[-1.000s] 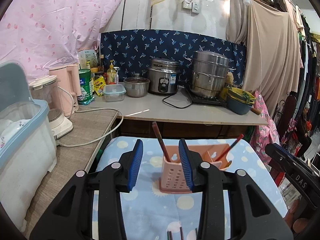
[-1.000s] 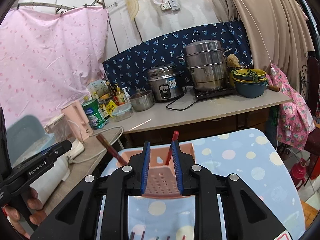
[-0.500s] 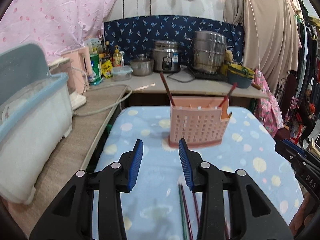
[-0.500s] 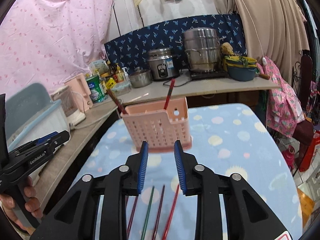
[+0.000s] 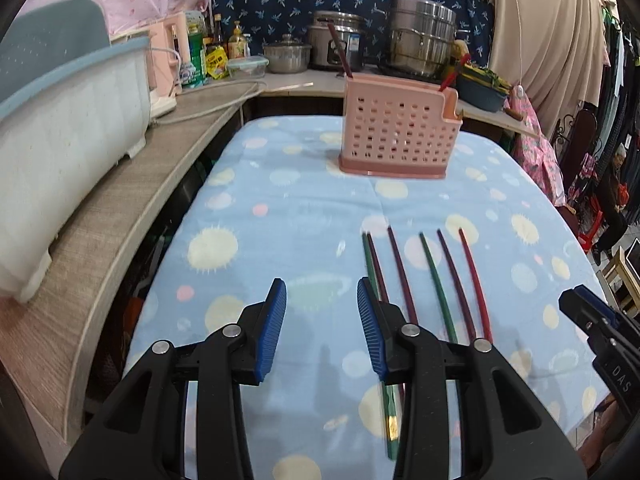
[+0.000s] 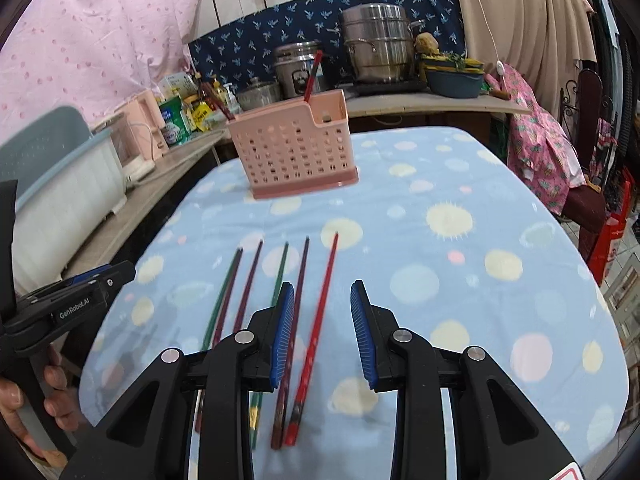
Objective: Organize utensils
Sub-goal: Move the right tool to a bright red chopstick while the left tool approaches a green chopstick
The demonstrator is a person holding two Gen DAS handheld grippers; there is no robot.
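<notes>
Blue cloth with pale dots covers the tabletop [image 5: 288, 208], and a pink perforated utensil holder [image 5: 398, 134] stands toward its far end with two chopsticks poking up from it. Six loose chopsticks [image 5: 436, 280] lie side by side on the cloth nearer the cameras, green, dark red and bright red. Each hand-held gripper hangs above them with jaws apart and nothing between: the left hand-held gripper [image 5: 322, 326] just left of the row, the right hand-held gripper [image 6: 322, 330] over the bright red chopstick [image 6: 318, 328]. Steel pots [image 6: 378, 50] sit on the back counter.
</notes>
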